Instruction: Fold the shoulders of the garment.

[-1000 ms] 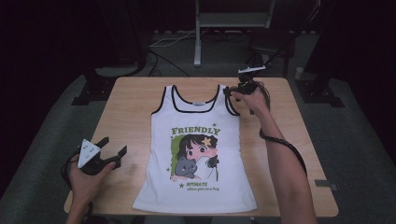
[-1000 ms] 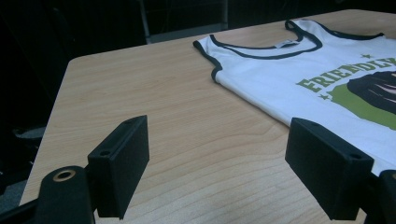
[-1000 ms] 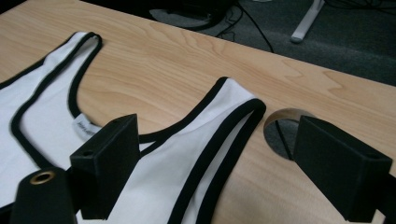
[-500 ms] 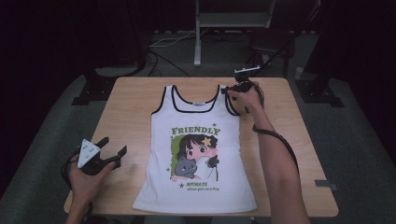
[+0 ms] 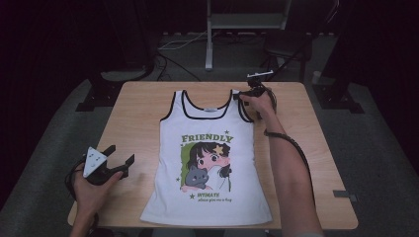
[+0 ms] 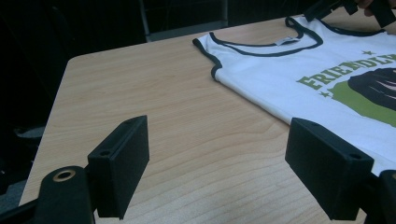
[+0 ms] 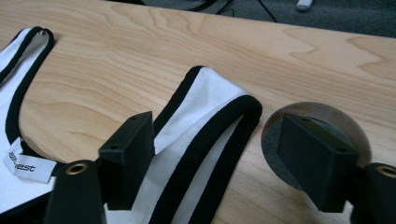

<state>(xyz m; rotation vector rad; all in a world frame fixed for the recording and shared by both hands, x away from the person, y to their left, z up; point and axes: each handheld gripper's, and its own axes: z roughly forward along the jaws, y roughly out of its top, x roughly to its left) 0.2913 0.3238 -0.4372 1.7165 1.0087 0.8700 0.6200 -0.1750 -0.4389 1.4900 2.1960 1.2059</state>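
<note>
So there's a white tank top [image 5: 207, 163] with black trim lying flat and face up in the middle of the wooden surface [image 5: 138, 118], showing the green "FRIENDLY" print and a cartoon girl with a cat. The right gripper [image 5: 243, 95] is sitting at the far end of the surface, right at the shirt's shoulder strap [image 7: 205, 121]. In the right gripper view the black-edged strap is lying between the jaws, which have just been closing in but are still standing apart, with the pads not pressing on the fabric; one jaw is hovering over the white of the strap, while the other is sitting off the fabric, over a round hole in the wood [image 7: 275, 126]. The left gripper [image 5: 116, 160] is hanging out at the near left corner, well apart from the shirt, with its jaws standing wide and nothing between them, just bare wood showing in the gap.
</note>
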